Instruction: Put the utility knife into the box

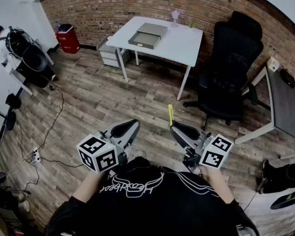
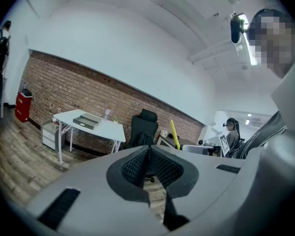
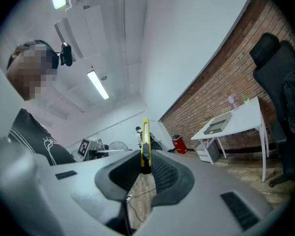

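Note:
A yellow utility knife (image 1: 170,115) sticks up from my right gripper (image 1: 175,127), whose pads are shut on its lower end; in the right gripper view the knife (image 3: 145,144) stands upright between the jaws. My left gripper (image 1: 132,125) is held beside it, shut with nothing between its pads (image 2: 148,163). The grey box (image 1: 148,35) lies open on the white table (image 1: 179,45) across the room, far ahead of both grippers. It also shows small in the left gripper view as the box (image 2: 86,120) and in the right gripper view as the box (image 3: 219,126).
A black office chair (image 1: 228,73) stands right of the white table, with a drawer unit (image 1: 109,54) under its left end. A dark desk (image 1: 287,104) is at the far right. A red bin (image 1: 68,38) and cables (image 1: 44,136) are to the left. Wooden floor lies between me and the table.

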A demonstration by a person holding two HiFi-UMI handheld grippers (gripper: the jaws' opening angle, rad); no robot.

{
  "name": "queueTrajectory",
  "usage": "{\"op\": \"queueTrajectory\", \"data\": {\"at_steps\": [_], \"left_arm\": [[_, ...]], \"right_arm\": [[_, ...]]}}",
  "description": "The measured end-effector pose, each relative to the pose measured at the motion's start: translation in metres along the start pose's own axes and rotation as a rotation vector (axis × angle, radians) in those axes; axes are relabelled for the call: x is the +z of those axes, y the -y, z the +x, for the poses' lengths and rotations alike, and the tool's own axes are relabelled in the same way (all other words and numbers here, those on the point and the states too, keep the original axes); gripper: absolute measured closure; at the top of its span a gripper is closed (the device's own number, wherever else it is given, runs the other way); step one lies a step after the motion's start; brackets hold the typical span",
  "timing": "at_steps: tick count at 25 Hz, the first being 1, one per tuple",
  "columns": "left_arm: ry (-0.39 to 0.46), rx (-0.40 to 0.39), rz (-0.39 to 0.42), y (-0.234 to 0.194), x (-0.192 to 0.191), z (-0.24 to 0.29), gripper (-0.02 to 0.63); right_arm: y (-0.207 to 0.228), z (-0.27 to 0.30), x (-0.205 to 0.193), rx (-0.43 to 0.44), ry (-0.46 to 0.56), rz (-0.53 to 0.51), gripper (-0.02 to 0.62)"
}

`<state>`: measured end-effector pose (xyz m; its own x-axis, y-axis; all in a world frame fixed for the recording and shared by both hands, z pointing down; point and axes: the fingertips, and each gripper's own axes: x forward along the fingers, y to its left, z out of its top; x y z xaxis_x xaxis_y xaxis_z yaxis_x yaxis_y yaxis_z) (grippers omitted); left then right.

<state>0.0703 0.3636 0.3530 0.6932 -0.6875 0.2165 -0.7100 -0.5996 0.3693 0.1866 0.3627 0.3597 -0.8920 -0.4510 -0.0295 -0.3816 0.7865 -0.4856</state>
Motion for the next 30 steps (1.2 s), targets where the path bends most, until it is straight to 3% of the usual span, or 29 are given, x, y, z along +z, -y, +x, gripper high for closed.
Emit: {"op": "queueTrajectory", "data": {"at_steps": [7,16,24,30], "left_arm": [[-0.017,-0.008,-0.015,-0.007,-0.007,0.001,0.569],[-0.016,-0.02,-0.015,-0.038,-0.001,0.031,0.569],[-0.046,-0.055,-0.026,-0.098,0.017,0.078,0.569],[-0.075,-0.079,-0.056,-0.171,0.046,0.13,0.569]], "right_arm": [[0.005,0.0,-0.002,-0.023,0.009,0.012,0.529],[0.049,0.017,0.013,-0.069,0.047,0.015,0.529],[0.106,0.06,0.027,-0.12,0.024,0.013,0.528],[0.171,0.115,0.048,-0.167,0.008,0.023,0.528]]}}
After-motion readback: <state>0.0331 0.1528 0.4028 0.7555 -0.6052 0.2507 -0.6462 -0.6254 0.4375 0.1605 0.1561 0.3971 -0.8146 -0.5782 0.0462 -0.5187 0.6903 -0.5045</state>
